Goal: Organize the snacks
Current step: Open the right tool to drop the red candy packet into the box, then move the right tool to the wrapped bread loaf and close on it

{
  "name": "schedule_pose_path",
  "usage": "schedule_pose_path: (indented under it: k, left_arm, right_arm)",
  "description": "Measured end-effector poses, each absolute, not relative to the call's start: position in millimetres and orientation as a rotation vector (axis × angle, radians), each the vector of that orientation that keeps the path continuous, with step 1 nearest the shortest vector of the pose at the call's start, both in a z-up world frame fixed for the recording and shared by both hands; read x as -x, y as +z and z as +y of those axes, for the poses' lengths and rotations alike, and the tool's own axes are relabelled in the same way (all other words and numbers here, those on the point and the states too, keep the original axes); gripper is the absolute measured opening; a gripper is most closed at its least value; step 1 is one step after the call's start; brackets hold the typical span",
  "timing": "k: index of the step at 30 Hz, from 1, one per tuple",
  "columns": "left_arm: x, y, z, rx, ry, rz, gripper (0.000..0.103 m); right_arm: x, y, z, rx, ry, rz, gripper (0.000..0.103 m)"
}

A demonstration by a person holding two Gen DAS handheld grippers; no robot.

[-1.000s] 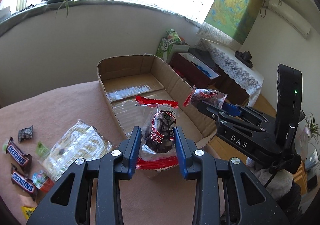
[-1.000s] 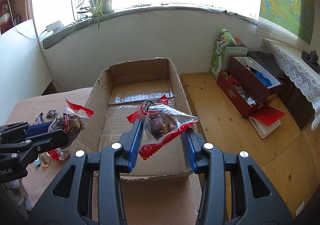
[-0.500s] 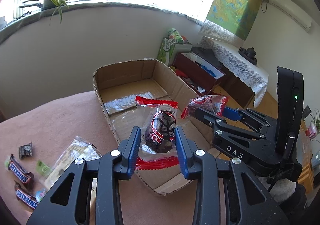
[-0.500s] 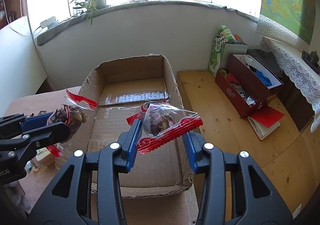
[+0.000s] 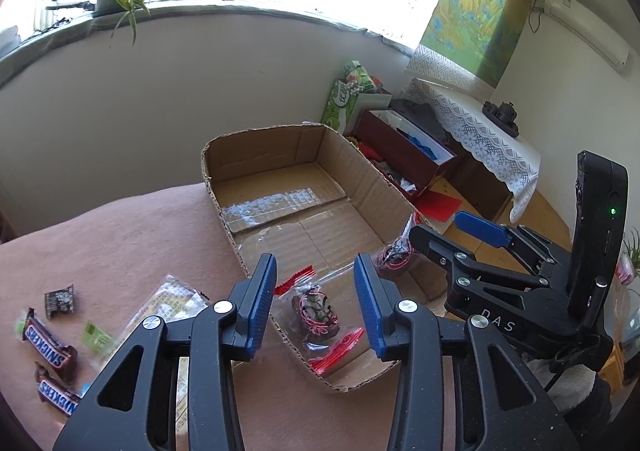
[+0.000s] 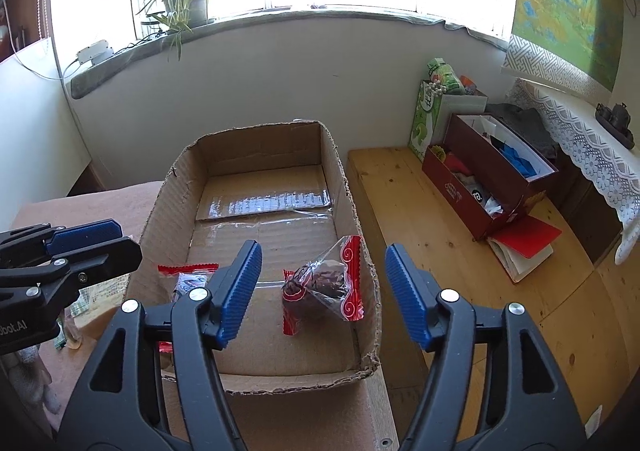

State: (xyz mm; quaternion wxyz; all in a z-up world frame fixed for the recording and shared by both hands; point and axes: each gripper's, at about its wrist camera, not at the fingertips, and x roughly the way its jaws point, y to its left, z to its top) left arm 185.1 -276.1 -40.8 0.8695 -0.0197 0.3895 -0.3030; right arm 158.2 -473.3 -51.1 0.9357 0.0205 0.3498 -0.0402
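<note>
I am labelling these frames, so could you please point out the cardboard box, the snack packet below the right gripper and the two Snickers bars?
cardboard box point(image 6: 264, 149): right wrist view, far wall.
snack packet point(image 6: 324, 283): right wrist view, dark middle.
Snickers bars point(image 5: 48, 343): left wrist view, upper bar's wrapper.

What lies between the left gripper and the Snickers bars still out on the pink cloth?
Nothing visible blocks the left gripper, jaws opening and empty. The Snickers bars lie uncovered left of it, a clear packet beside them, not over them.
</note>
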Motion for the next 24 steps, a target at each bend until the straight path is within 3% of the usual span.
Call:
schedule_pose_path:
  k: [18,24]
  left_arm:
    - [-198,-32,-180,0.179,-0.565,0.83,0.039]
    - [-201,-41,-150,0.203,-0.538,0.855,0.046]
  right_arm:
    - [-128,-34,-425,-0.105,0.015,0.689,0.077]
    - [-110,-34,-393,-0.157,0.1,0.689,0.078]
